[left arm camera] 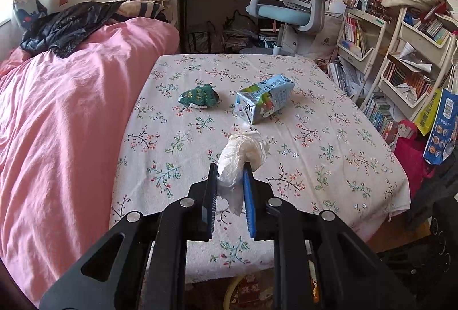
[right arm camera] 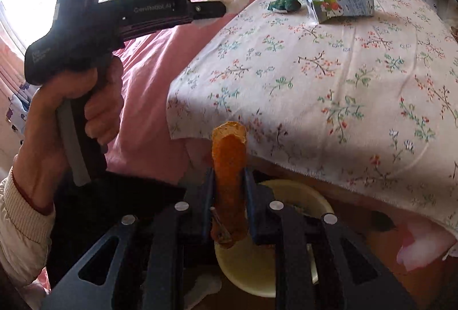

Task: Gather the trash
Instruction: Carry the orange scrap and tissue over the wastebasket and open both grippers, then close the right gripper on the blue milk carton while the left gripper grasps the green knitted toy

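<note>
Trash: four pieces show; two are held in claws, two lie on the bench, which fills the middle of both wrist views.
Bench (left arm camera: 329, 167): covered with a floral cloth, with a pink bed (left arm camera: 57, 138) along its 9 o'clock side.
Yellow bin (right arm camera: 297, 191): a pale yellow round container on the floor below the bench's near edge, at 6 o'clock in the right wrist view, partly hidden by the right claw; by my judgement this is where the trash goes.
Milk carton (left arm camera: 263, 101): blue and green, lying on its side near the bench's middle, at 12 o'clock from the left claw.
Green wrapper (left arm camera: 198, 96): crumpled, just beside the carton at its 9 o'clock, apart from it.
Left claw (left arm camera: 231, 168): nearly closed, pinching a white crumpled tissue (left arm camera: 243, 155); a loose tail hangs below the fingers.
Right claw (right arm camera: 229, 174): closed narrowly on an orange peel (right arm camera: 230, 161), which stands upright between the fingers, above the bin's rim.
Risk, tissue: soft and light, held by one part only; a quick swing could tug it free onto the bench or bed.
Risk, peel: released off-centre, it could strike the rim and fall to the floor.
Risk, hands: the left hand (right arm camera: 71, 115) and its tool sit close at 9 o'clock of the right claw; heading for one bin, they could collide.
</note>
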Demonstrator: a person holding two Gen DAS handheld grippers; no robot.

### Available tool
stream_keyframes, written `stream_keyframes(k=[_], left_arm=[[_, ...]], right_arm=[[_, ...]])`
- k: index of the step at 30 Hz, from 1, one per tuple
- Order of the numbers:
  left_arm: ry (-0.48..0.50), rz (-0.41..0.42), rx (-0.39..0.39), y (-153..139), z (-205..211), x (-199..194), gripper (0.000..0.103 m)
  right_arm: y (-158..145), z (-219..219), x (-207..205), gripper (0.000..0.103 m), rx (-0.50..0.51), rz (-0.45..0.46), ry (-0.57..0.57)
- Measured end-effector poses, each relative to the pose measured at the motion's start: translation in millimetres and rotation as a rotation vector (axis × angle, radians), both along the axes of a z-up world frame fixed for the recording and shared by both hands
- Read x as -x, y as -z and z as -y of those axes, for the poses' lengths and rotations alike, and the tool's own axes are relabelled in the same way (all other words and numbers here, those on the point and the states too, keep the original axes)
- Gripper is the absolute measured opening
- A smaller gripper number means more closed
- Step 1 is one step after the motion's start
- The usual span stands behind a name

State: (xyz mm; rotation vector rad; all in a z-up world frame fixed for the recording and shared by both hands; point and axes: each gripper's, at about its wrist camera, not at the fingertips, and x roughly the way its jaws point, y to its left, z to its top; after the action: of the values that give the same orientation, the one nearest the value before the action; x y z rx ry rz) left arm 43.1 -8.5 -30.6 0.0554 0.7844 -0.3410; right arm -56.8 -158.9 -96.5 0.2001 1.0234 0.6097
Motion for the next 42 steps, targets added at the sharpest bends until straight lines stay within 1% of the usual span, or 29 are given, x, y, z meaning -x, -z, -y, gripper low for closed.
stream_keyframes(k=[2, 3, 4, 5, 8, 10, 13, 16, 21, 22, 23, 24, 25, 27, 30, 32, 34, 36, 37, 40, 42], left_arm=[[0.001, -0.006, -0.005, 2.7, 1.1, 8.7, 0.016], [0.003, -0.009, -0.007, 3.8, 1.8, 11.9, 0.016], [0.006, -0.012, -0.009, 5.4, 2.6, 16.7, 0.016], [0.007, -0.016, -0.012, 6.9, 3.5, 20.5, 0.016], [0.012, -0.033, -0.015, 12.8, 5.9, 32.4, 0.016], [0.019, -0.048, -0.022, 18.5, 8.8, 41.5, 0.016], [0.035, -0.081, -0.029, 30.0, 14.8, 56.8, 0.016], [0.075, -0.134, -0.046, 45.9, 25.6, 76.1, 0.016], [0.185, -0.255, -0.11, 75.9, 49.3, 108.1, 0.018], [0.203, -0.283, -0.115, 81.4, 52.0, 113.2, 0.022], [0.214, -0.304, -0.123, 85.8, 54.3, 117.6, 0.024], [0.218, -0.31, -0.131, 87.8, 56.0, 120.8, 0.027], [0.222, -0.309, -0.138, 88.4, 56.9, 123.7, 0.029], [0.217, -0.298, -0.138, 85.2, 56.3, 125.0, 0.04], [0.177, -0.255, -0.111, 72.7, 48.6, 121.2, 0.049], [0.124, -0.193, -0.082, 58.5, 39.1, 114.6, 0.055], [0.056, -0.132, -0.043, 43.3, 26.1, 105.2, 0.063], [-0.011, -0.087, -0.008, 30.7, 13.9, 92.6, 0.07], [-0.043, -0.066, -0.001, 25.4, 7.7, 85.0, 0.072], [-0.113, -0.025, 0.002, 13.0, -7.1, 52.3, 0.073], [-0.136, -0.003, -0.003, 7.7, -13.5, 29.4, 0.073]], right_arm=[[4.8, 0.2, 6.9, 0.024, 0.01, -0.019, -0.003], [7.2, 1.1, 8.3, 0.027, 0.019, -0.029, 0.002], [9.8, 3.4, 11.2, 0.039, 0.021, -0.036, 0.01], [11.8, 6.5, 13.9, 0.048, 0.019, -0.041, 0.024], [8.9, 16.2, 15.7, 0.049, 0.009, -0.023, 0.066], [4.5, 23.4, 16.0, 0.052, -0.004, 0.002, 0.1], [-1.6, 38.5, 16.3, 0.055, -0.045, 0.042, 0.17], [-5.7, 52.6, 15.7, 0.058, -0.087, 0.073, 0.231], [-8.8, 67.6, 14.6, 0.063, -0.13, 0.103, 0.302], [-8.7, 69.3, 14.0, 0.064, -0.134, 0.102, 0.31], [-10.1, 73.0, 15.3, 0.065, -0.139, 0.102, 0.318], [-9.7, 74.5, 14.7, 0.065, -0.144, 0.1, 0.325], [-10.9, 76.0, 14.9, 0.065, -0.147, 0.099, 0.328], [-10.9, 78.7, 15.3, 0.065, -0.155, 0.096, 0.334], [-9.5, 80.4, 13.6, 0.066, -0.167, 0.09, 0.34], [-9.6, 83.8, 9.6, 0.066, -0.192, 0.079, 0.346], [-11.9, 87.9, 3.9, 0.067, -0.223, 0.068, 0.356], [-16.1, 93.4, -6.6, 0.067, -0.26, 0.058, 0.363], [-18.3, 96.8, -13.9, 0.067, -0.285, 0.051, 0.371], [-21.5, 106.8, -43.9, 0.067, -0.371, 0.014, 0.4], [-20.2, 110.3, -67.7, 0.067, -0.407, -0.012, 0.421]])
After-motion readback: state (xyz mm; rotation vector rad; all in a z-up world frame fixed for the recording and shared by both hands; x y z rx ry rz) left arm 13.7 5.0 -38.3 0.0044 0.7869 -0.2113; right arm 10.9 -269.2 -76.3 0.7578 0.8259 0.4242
